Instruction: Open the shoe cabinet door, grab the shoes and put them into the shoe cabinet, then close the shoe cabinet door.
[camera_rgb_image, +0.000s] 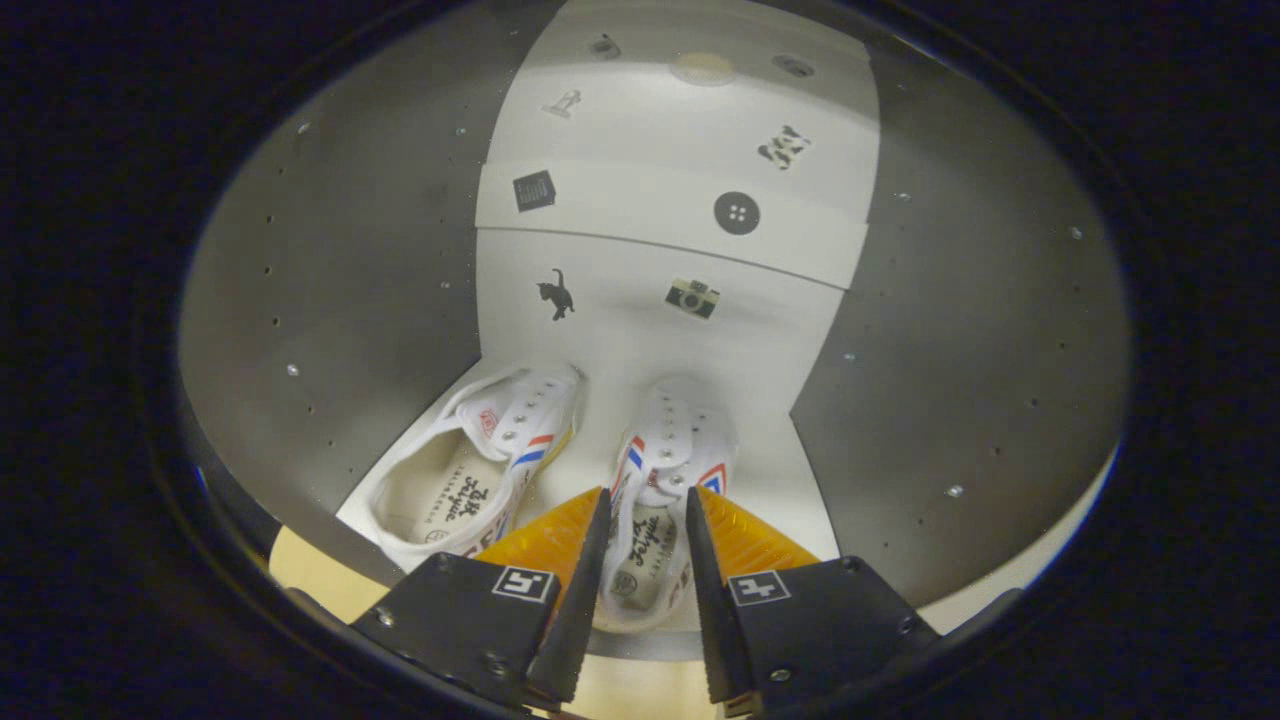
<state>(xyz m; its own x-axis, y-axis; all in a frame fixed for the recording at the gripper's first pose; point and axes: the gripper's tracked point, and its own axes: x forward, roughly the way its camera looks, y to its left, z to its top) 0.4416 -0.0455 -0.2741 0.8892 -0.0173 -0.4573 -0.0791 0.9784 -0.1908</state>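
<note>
I am looking into the open shoe cabinet (330, 300), which has grey side walls and a white back panel. Two white canvas shoes with red and blue stripes stand on its bottom shelf, toes toward the back. The left shoe (470, 470) lies a little askew by the left wall. The right shoe (675, 440) sits with its heel at the shelf's front edge. My gripper (645, 505) straddles that heel, one finger pressed against each side, so it is shut on the right shoe.
White upper shelves (670, 215) and the back panel carry small stickers. The grey right wall (960, 350) stands close beside the right shoe. A strip of pale wooden floor (305, 575) shows below the cabinet's front edge.
</note>
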